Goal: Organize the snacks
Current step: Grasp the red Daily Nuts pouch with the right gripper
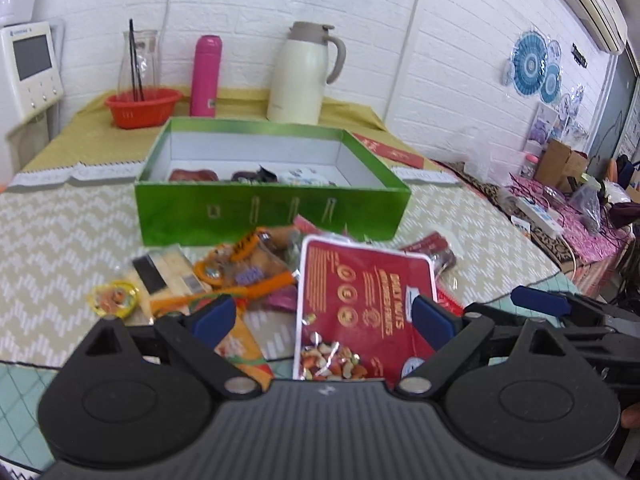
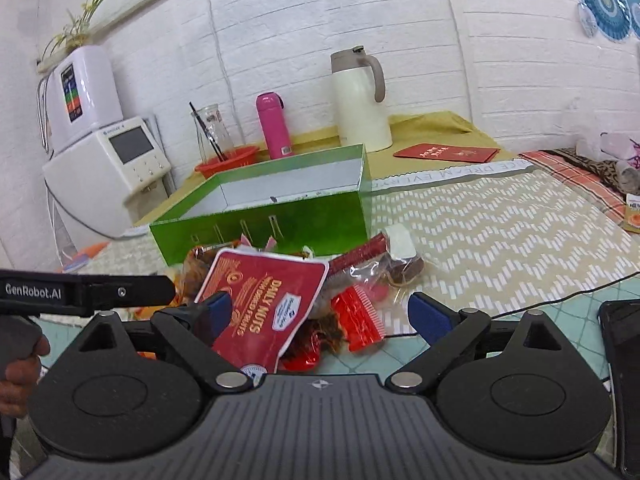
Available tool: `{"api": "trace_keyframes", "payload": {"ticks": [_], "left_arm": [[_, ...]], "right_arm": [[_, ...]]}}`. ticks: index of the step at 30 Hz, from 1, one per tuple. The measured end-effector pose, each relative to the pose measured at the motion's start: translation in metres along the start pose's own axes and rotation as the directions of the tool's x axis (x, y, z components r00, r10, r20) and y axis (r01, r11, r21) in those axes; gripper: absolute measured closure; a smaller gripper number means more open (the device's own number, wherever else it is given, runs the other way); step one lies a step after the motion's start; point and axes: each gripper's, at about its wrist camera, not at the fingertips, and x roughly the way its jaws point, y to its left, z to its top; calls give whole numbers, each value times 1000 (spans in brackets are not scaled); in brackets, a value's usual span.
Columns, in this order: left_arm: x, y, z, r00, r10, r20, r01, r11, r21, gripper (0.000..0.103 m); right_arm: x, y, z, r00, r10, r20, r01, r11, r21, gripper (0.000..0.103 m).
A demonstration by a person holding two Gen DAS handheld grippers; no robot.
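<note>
Both grippers, left and right, hang released just short of the green box, so I'd pinch the nuts pouch by its edge.

One green box, two flasks

Two close, low views toward green box

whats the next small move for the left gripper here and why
Probably ease the left gripper forward and close on the red Daily Nuts pouch. Its jaws are open with the pouch lying between them on top of the snack pile, and the green box behind it has room.
</note>
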Motion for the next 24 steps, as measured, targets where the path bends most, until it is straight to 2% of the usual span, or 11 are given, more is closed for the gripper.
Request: {"api": "trace_keyframes", "payload": {"ticks": [3,6,9,11,12,13,14,15,16,19,24], "left_arm": [[3,1,-6,999,-18,-34,18,1000,-4,11],[0,7,-15,997,-55,-48,54,998,-38,12],[0,12,-24,994,-80,-80,73,994,-78,20],[0,14,-27,992,-88,-96,79,992,-96,35],[2,15,-28,990,-94,-105,83,991,-107,35],[3,16,-28,989,-99,-110,86,990,-116,35],[5,16,-28,989,-96,-113,83,990,-116,35],[7,15,-28,989,-88,-115,74,991,-115,35],[9,16,-28,990,-81,-117,67,991,-115,35],[16,15,-26,990,-79,-117,65,991,-113,31],[19,11,-25,989,-75,-124,64,994,-85,27]], "right_arm": [[8,4,1,999,14,-33,-17,997,-78,0],[21,0,13,998,54,-42,-58,993,-100,0],[44,-5,25,992,84,-94,-94,990,-109,0],[59,-5,30,986,107,-126,-121,987,-110,0],[65,-5,32,984,114,-139,-129,986,-107,0],[70,-5,32,981,116,-153,-133,985,-105,11],[72,-5,33,978,123,-169,-142,984,-105,34],[72,-6,33,977,128,-172,-147,984,-102,68],[69,-8,33,977,130,-171,-148,985,-93,84],[53,-15,28,979,136,-152,-148,986,-73,93],[24,-30,5,982,87,-166,-96,994,-49,95]]}}
